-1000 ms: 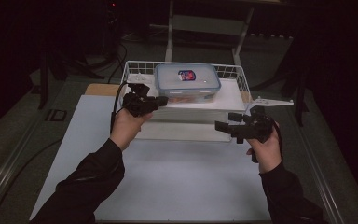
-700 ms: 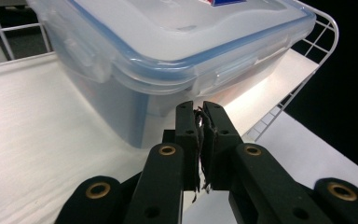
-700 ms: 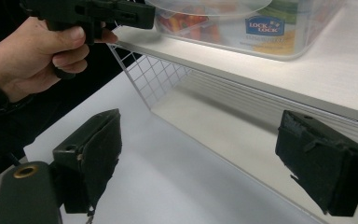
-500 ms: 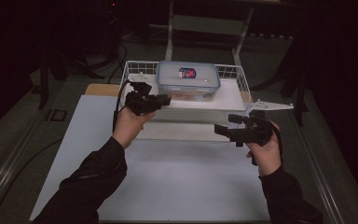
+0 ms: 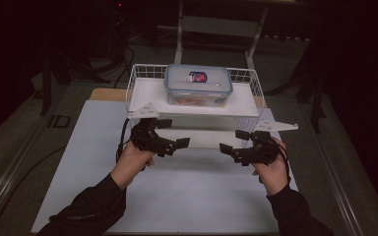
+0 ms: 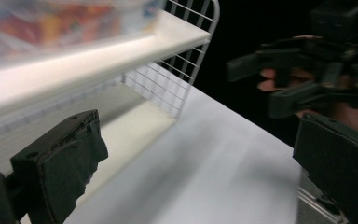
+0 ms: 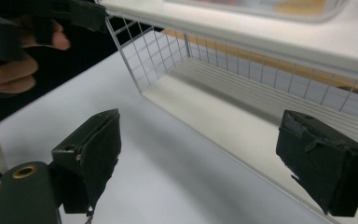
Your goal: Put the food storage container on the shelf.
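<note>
A clear plastic lidded food box with a red-and-blue label [image 5: 198,84] sits on the top white shelf of a white wire rack [image 5: 137,78] at the far end of the white table [image 5: 197,196], well apart from both grippers. The left gripper [image 5: 181,143] is held just in front of the rack's left end; its jaws have just been opening and now stand wide apart with nothing between them. The right gripper [image 5: 225,147] is held low before the rack's right end, its black padded jaws also spread and empty.
</note>
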`<move>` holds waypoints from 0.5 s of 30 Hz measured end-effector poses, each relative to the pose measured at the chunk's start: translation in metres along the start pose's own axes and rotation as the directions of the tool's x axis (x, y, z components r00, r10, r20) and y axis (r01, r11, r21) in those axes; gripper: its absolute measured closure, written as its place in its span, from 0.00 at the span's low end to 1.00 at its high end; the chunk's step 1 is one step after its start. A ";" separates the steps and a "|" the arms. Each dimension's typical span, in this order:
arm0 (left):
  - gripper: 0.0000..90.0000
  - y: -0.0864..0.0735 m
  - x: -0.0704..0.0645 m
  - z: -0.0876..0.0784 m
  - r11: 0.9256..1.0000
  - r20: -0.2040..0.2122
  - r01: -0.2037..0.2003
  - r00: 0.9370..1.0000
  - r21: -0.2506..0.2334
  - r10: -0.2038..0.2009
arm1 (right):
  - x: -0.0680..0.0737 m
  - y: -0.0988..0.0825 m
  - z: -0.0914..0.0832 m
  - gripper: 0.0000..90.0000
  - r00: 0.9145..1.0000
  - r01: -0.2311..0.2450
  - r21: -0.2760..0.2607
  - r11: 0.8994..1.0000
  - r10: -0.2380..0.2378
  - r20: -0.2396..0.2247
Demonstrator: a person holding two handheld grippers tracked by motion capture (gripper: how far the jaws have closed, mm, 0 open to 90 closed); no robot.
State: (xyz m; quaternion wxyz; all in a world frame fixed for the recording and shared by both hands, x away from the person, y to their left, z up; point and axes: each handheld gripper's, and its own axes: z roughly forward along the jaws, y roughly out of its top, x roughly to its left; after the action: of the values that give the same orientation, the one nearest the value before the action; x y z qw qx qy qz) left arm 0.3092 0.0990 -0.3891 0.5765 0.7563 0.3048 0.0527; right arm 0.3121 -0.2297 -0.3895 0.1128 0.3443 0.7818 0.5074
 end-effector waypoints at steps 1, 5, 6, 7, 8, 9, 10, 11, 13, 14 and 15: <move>0.02 -0.004 -0.002 -0.001 1.000 0.000 -0.011 1.000 0.007 0.011 | 0.001 -0.004 0.002 0.15 1.000 0.006 0.001 1.000 -0.006 0.000; 0.02 -0.018 -0.008 -0.005 0.999 -0.012 -0.038 0.999 -0.010 0.038 | 0.004 -0.016 0.004 0.15 1.000 0.025 -0.015 1.000 -0.025 0.008; 0.02 -0.026 -0.012 -0.008 0.998 -0.004 -0.054 0.999 -0.025 0.053 | 0.005 -0.025 0.005 0.15 1.000 0.020 -0.030 0.999 -0.020 -0.004; 0.02 -0.029 -0.014 -0.009 0.998 -0.006 -0.059 0.998 -0.013 0.059 | 0.005 -0.027 0.005 0.15 1.000 0.020 -0.030 0.999 -0.021 -0.003; 0.02 -0.032 -0.015 -0.009 0.998 -0.005 -0.063 0.998 -0.007 0.063 | 0.005 -0.031 0.005 0.15 1.000 0.021 -0.024 0.999 -0.021 0.000; 0.02 -0.037 -0.018 -0.010 0.998 0.002 -0.069 0.998 -0.005 0.069 | 0.005 -0.034 0.005 0.15 1.000 0.021 -0.021 1.000 -0.021 -0.001; 0.02 -0.040 -0.020 -0.009 0.998 0.005 -0.070 0.998 0.005 0.070 | 0.005 -0.039 0.005 0.15 1.000 0.013 -0.020 1.000 -0.013 -0.008; 0.02 -0.045 -0.022 -0.009 0.997 0.003 -0.078 0.997 0.024 0.078 | 0.005 -0.042 0.005 0.15 1.000 0.012 -0.019 1.000 -0.012 -0.006; 0.02 -0.054 -0.024 -0.009 0.997 0.007 -0.077 0.997 0.024 0.077 | 0.006 -0.050 0.003 0.15 1.000 0.013 -0.023 1.000 -0.013 0.003; 0.02 -0.057 -0.025 -0.009 0.997 0.009 -0.075 0.997 0.029 0.075 | 0.007 -0.054 0.002 0.15 1.000 0.011 -0.034 0.999 -0.011 0.007; 0.02 -0.063 -0.025 -0.010 0.997 0.008 -0.075 0.997 0.025 0.074 | 0.007 -0.057 0.001 0.16 1.000 0.015 -0.042 0.999 -0.014 0.013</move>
State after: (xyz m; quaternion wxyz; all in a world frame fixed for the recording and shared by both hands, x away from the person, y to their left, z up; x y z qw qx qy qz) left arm 0.2601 0.1035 -0.4358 0.5657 0.7745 0.2749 0.0676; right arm 0.2831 -0.2383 -0.4386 0.1286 0.3395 0.7727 0.5207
